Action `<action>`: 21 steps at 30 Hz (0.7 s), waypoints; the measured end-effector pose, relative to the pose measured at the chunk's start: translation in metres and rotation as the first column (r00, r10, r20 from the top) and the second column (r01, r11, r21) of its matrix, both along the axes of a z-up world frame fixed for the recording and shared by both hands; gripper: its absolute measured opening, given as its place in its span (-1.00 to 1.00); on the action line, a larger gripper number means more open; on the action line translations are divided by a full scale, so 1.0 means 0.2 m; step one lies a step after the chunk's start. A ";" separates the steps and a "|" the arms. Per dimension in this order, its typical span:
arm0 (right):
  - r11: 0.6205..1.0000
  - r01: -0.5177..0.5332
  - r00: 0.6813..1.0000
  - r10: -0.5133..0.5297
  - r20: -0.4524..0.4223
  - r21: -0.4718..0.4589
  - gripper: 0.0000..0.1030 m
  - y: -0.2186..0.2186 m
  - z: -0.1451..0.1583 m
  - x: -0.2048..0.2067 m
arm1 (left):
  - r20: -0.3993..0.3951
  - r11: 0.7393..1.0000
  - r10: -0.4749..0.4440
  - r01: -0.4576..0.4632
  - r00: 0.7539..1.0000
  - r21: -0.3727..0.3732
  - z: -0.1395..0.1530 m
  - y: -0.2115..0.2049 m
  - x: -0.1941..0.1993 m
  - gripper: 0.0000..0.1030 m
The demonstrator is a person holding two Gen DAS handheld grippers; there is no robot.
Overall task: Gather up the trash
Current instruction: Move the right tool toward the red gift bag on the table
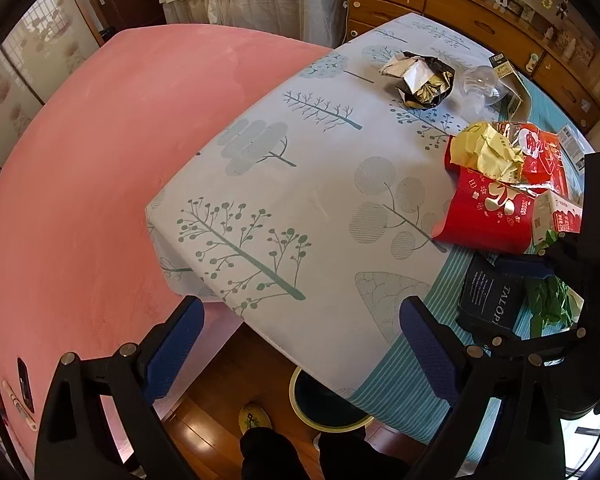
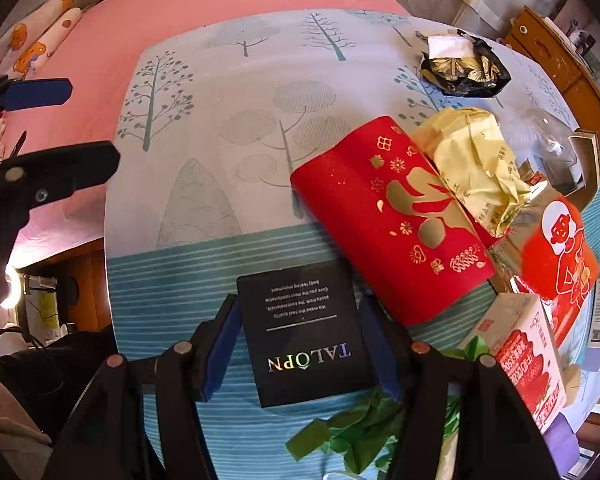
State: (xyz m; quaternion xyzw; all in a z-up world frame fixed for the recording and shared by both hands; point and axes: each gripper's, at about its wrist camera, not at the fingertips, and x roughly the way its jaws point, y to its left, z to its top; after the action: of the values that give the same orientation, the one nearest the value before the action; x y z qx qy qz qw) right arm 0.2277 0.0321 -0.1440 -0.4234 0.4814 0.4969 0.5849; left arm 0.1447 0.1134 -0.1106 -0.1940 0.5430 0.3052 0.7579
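A flat black box (image 2: 308, 344) printed "TALOPN" lies on the striped front part of the round table (image 2: 188, 216). My right gripper (image 2: 300, 320) points down over it, open, with one blue pad close beside each long side of the box. More trash sits behind the box: a red gold-printed packet (image 2: 388, 216), a crumpled yellow wrapper (image 2: 472, 156), a red snack bag (image 2: 556, 248), a white-and-red carton (image 2: 528, 352), green scraps (image 2: 352, 436) and a crumpled black-and-gold wrapper (image 2: 464, 68). My left gripper (image 1: 302, 312) hangs open and empty over the table's near edge.
A pink bed (image 1: 80, 180) runs along the table's left side. A wooden dresser (image 1: 480, 16) stands behind the table. Clear plastic packaging (image 1: 480, 84) lies at the far side. Below the table edge are its round base (image 1: 328, 412), wooden floor and a person's foot (image 1: 256, 420).
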 end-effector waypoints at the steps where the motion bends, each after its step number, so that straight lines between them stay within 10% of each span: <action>1: 1.000 -0.001 1.000 0.001 0.001 0.000 0.15 0.00 0.00 0.00 | 0.000 1.000 -0.004 0.004 1.000 0.000 0.00 0.00 0.01 0.89; 5: 1.000 0.021 1.000 -0.021 0.000 0.016 0.06 -0.02 0.01 0.01 | 0.005 1.000 -0.026 0.026 1.000 -0.009 0.00 0.00 0.05 0.89; 6: 0.999 0.029 0.999 -0.028 -0.025 0.042 -0.61 -0.04 0.03 0.02 | 0.006 0.999 -0.032 0.032 0.999 -0.012 -0.01 0.00 0.06 0.89; 21: 0.915 0.359 0.914 -0.305 -0.267 0.185 -0.90 -0.31 0.28 0.33 | 0.075 0.991 -0.122 0.126 0.990 -0.048 0.05 -0.03 0.23 0.89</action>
State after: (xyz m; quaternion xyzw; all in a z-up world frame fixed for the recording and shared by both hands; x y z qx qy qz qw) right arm 0.2929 -0.0296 -0.0888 -0.2033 0.5508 0.4880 0.6459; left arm 0.1902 0.1081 -0.0996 -0.1908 0.5343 0.2359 0.7890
